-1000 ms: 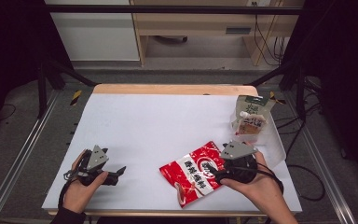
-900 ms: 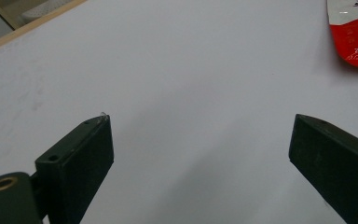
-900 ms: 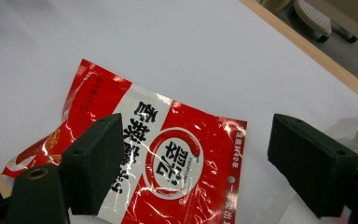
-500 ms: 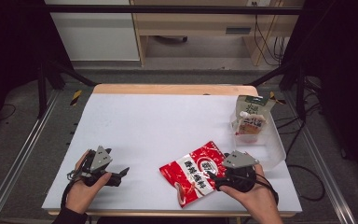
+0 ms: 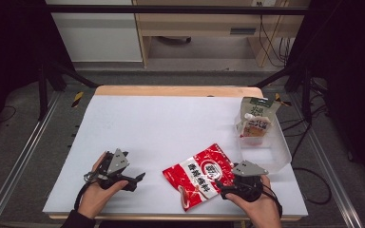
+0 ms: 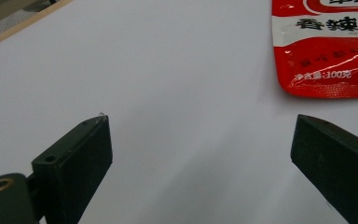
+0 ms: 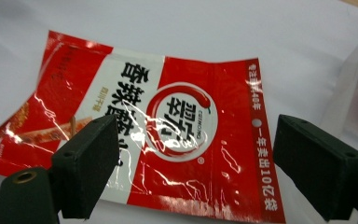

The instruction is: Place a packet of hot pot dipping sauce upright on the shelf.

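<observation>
Looking at a red snack pouch (image 5: 200,176) lying flat on the white tabletop (image 5: 161,123), near the front edge and just beside a clear bin (image 5: 278,154) with 1 other pouch (image 5: 255,124) standing inside. Got the right tool (image 5: 221,189) low at the red pouch's right end, jaws spread wide and just opened a bit further. In the right gripper view, straddling the printed face with foil between the 2 jaws, yet no pad pressing on it. So not gripped yet. Left tool (image 5: 140,179) sitting off to the left, also spread, with nothing but bare tabletop between its jaws and the pouch's sealed end a little way ahead.

Guessing at a pick-up next, probably headed for the bin. Plenty to go wrong from here, though:

- Closing on a flat, slick foil face: could just skate over it and come up with nothing.
- Pushing down or forward while closing: could shove the pouch toward the front edge, already close by.
- Catching only a thin corner or seam: likely to swing and slip out on the lift.
- Squeezing too hard: could crush whatever's inside.
- Bin sitting right by the right hand — easy to knock while lifting.
</observation>
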A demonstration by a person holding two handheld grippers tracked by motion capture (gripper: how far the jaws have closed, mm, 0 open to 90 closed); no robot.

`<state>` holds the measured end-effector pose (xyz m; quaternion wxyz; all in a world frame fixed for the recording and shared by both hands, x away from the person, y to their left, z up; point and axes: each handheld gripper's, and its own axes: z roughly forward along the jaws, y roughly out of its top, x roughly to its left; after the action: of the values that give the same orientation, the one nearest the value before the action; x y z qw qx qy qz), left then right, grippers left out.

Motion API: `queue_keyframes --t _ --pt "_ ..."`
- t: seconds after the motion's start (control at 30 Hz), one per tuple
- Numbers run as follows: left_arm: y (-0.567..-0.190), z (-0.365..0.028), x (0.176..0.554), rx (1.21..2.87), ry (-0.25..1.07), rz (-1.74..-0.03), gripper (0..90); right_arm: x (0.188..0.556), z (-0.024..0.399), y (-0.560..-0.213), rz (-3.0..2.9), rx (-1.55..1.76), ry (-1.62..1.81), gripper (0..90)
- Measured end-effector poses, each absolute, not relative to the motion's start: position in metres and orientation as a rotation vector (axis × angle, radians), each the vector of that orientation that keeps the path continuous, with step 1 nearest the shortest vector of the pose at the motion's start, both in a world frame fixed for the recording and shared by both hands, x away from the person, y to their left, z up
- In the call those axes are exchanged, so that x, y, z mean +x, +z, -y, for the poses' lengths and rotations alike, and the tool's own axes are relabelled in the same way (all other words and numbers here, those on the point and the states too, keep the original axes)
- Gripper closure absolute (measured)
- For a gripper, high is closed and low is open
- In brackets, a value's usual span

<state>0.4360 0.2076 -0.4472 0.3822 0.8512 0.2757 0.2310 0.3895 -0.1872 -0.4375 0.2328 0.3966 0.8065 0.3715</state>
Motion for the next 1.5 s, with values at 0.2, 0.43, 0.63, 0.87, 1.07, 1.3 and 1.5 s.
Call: queue_keyframes --t 0.2,0.43,0.63,0.87,1.07,1.3,1.5 --pt "-0.451 -0.182 0.439 2.211 0.569 -0.642 6.0 0.385 0.191 -0.447 -2.215 1.127 0.968 15.0" --pt "-0.458 -0.175 0.433 2.255 0.564 -0.604 6.2 0.381 0.200 -0.455 -2.216 1.216 0.944 14.4" --pt "-0.457 -0.175 0.429 2.252 0.576 -0.599 6.1 0.382 0.205 -0.459 -2.225 1.257 0.907 14.1" --pt "-0.459 -0.172 0.429 2.256 0.567 -0.599 6.1 0.385 0.211 -0.466 -2.250 1.308 0.862 14.3" --pt "-0.459 -0.171 0.428 2.258 0.564 -0.592 6.1 0.390 0.212 -0.470 -2.282 1.345 0.871 15.0" --pt "-0.459 -0.172 0.428 2.255 0.560 -0.596 6.2 0.395 0.211 -0.472 -2.303 1.360 0.919 16.0" --pt "-0.459 -0.172 0.428 2.256 0.564 -0.596 6.2 0.396 0.211 -0.467 -2.297 1.344 1.016 20.9"
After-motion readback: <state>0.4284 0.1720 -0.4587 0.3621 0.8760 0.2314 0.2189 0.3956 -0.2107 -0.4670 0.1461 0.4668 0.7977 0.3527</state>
